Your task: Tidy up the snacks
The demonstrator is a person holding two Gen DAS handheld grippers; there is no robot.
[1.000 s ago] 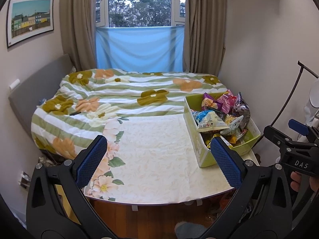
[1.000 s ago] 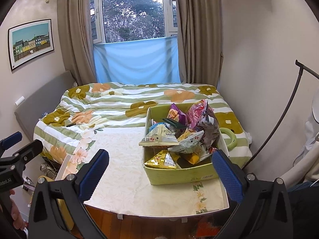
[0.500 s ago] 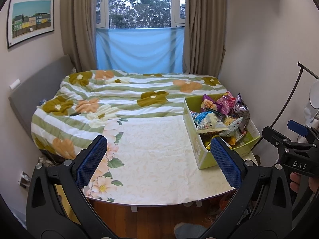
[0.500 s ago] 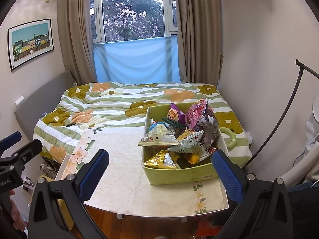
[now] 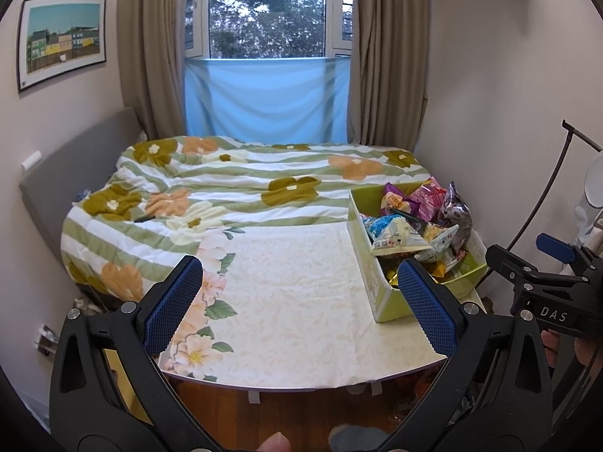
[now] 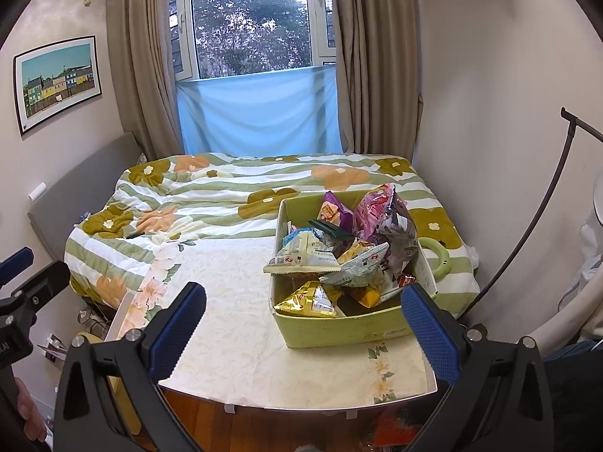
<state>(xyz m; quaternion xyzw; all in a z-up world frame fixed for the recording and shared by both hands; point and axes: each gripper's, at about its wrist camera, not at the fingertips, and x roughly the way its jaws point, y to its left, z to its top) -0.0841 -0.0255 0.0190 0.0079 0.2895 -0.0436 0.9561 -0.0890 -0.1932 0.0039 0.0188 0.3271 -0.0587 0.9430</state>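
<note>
Left wrist view: your left tongs stand spread wide, nothing between the blue pads, held above the near edge of the table, which wears a pale leaf-patterned cloth with pink flowers along its left side. The green box of snacks sits at the table's right end, seen here from its long left wall, so only the upper packets show: a white-and-blue packet on top, a pink packet and a silver-purple bag behind. At far right this view catches your right tongs' handle, with fingers of your hand just below it. Behind the table lies the bed under a green-striped floral quilt. Right wrist view: your right tongs are likewise released and empty, hovering short of the green box, which faces you here by its short front wall. This view looks into the box: a yellow packet low at the front, a white packet above it, a purple packet at the back. Only this view shows a green ring lying on the quilt just beside the box's right wall. Your left tongs' handle shows at the far left edge.
</note>
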